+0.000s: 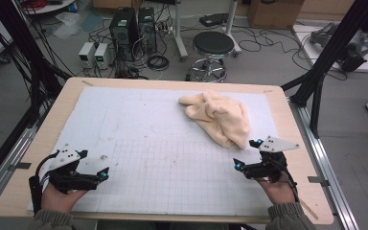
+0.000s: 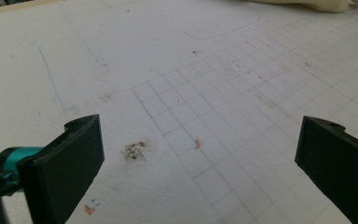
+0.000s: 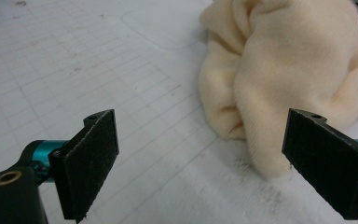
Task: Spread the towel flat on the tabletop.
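A crumpled cream towel lies on the white gridded mat, right of the middle and toward the far side. In the right gripper view the towel bulks just ahead of the jaws, a little to their right. My right gripper stands open just short of the towel's near end, with nothing between its pads. My left gripper is open over bare mat at the near left, far from the towel, whose edge peeks in at the top of the left gripper view.
The wooden table rims the mat on all sides. Black frame posts rise at the right and at the left. Beyond the far edge stand a stool, computer towers and cables on the floor.
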A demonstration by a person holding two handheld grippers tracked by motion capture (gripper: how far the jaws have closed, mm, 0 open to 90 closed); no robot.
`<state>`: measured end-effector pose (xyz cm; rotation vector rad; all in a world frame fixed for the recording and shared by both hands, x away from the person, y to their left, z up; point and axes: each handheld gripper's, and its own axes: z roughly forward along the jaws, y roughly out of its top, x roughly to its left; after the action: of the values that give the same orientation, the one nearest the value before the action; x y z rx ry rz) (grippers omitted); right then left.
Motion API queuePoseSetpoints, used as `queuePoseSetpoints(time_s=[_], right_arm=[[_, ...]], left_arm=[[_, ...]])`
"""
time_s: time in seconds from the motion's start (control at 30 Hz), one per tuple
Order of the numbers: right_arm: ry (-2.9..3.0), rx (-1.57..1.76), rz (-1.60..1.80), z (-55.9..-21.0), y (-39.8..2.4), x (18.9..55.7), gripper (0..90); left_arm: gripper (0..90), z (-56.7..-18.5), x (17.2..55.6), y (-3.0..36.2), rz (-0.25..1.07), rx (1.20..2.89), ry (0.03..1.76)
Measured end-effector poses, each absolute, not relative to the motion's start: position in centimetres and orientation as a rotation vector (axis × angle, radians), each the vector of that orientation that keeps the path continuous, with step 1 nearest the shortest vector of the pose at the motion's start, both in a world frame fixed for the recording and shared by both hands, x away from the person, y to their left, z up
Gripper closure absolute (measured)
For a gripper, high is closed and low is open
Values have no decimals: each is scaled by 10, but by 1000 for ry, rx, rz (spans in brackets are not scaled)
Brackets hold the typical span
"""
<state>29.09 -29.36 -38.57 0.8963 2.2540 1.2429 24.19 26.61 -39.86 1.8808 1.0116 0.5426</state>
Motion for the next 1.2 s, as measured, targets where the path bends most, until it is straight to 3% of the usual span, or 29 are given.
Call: queuePoseSetpoints(time_s=[0.4, 0.6, 0.9, 1.2], right_arm=[[2199, 885, 1256, -334, -290, 353, 100], [2209, 904, 1217, -326, -282, 384, 106], [2276, 994, 1114, -363, -260, 424, 171], [2315, 1022, 1016, -397, -243, 442, 273]], left_arm=[[17, -398, 243, 268, 540, 1872, 1011], [17, -398, 245, 268, 538, 1870, 1013], [17, -399, 245, 268, 538, 1872, 1013], [17, -400, 247, 267, 527, 1886, 1005]])
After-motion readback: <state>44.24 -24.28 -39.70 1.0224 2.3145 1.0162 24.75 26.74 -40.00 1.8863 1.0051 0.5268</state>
